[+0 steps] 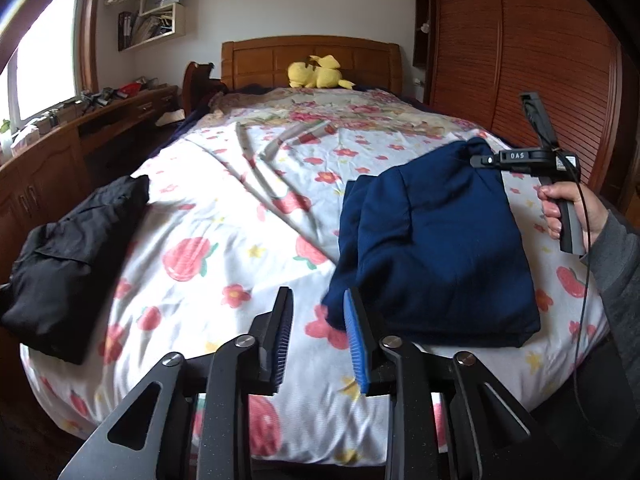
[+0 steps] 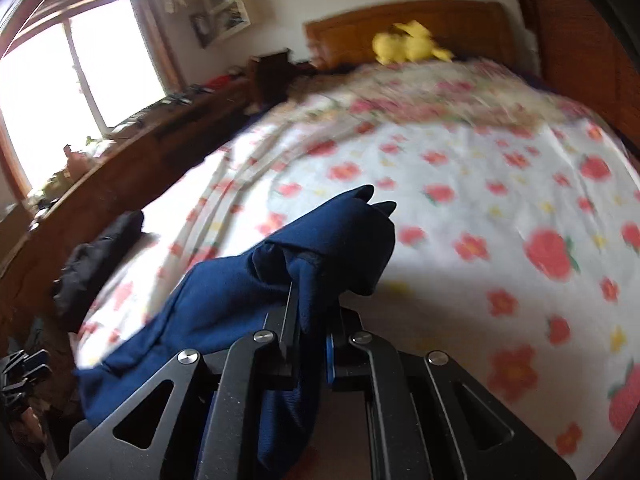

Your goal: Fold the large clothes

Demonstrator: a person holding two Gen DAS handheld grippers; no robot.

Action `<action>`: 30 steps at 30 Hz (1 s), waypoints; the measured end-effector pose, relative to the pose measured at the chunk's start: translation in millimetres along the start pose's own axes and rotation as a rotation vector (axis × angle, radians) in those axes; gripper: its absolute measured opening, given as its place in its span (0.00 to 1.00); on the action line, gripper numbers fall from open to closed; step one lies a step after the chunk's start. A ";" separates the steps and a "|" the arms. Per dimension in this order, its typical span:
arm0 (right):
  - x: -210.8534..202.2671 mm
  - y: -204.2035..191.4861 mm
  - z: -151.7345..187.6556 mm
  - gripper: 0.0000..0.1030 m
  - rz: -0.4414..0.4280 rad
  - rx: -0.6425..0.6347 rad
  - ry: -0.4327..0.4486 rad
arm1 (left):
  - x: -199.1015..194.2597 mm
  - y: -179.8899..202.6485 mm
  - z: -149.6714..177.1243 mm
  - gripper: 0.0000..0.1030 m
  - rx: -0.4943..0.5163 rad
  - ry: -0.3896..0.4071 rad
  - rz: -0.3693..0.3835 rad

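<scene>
In the left wrist view, the left gripper (image 1: 318,312) hovers over the foot edge of the bed (image 1: 224,240), its jaws partly apart with nothing between them; the right-hand blue pad sits just at the near left corner of the folded navy garment (image 1: 436,248). That garment lies toward the bed's right edge. A folded black garment (image 1: 68,256) lies at the left edge, well apart from it. A yellow plush toy (image 1: 318,73) rests against the wooden headboard (image 1: 312,58). A long wooden worktop (image 1: 80,120) cluttered with small items runs along the left, and wall shelves (image 1: 156,12) above it hold bags and papers. The right gripper (image 1: 486,160), held by a hand (image 1: 568,208), reaches the navy garment's far right corner. In the right wrist view, blurred, the right gripper (image 2: 310,312) has its jaws closed on a bunch of the navy fabric (image 2: 320,248), lifted off the flowered sheet, the rest draping down to the left.
</scene>
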State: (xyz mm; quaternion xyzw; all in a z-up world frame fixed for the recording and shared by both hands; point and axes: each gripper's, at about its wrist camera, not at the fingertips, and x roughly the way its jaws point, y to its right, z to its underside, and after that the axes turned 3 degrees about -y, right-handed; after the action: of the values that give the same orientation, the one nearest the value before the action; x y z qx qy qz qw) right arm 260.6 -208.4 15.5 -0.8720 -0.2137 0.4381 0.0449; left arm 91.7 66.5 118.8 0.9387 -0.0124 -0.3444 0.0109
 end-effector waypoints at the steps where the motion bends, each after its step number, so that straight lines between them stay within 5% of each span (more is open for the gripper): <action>1: 4.3 8.5 2.7 0.09 0.004 0.015 -0.019 | 4.8 0.0 -0.5 0.34 0.005 -0.010 0.005; 9: 33.0 35.5 15.6 0.11 0.013 0.065 -0.092 | 50.1 -1.5 -0.1 0.38 -0.013 -0.101 0.031; 14: 45.0 43.2 21.5 0.29 0.036 0.075 -0.129 | 65.7 5.2 -6.8 0.38 -0.022 -0.113 0.049; 16: 48.9 48.3 23.8 0.43 0.060 0.095 -0.130 | 69.9 7.4 -9.8 0.38 -0.023 -0.115 0.059; 30: 62.0 56.8 23.9 0.54 -0.008 0.166 -0.117 | 92.6 14.1 -10.7 0.42 -0.019 -0.142 0.065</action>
State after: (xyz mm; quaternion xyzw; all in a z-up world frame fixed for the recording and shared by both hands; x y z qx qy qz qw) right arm 293.3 -236.9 -60.4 -0.8372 -0.1823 0.5045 0.1062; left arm 169.0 49.7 67.6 0.9108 -0.0404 -0.4097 0.0299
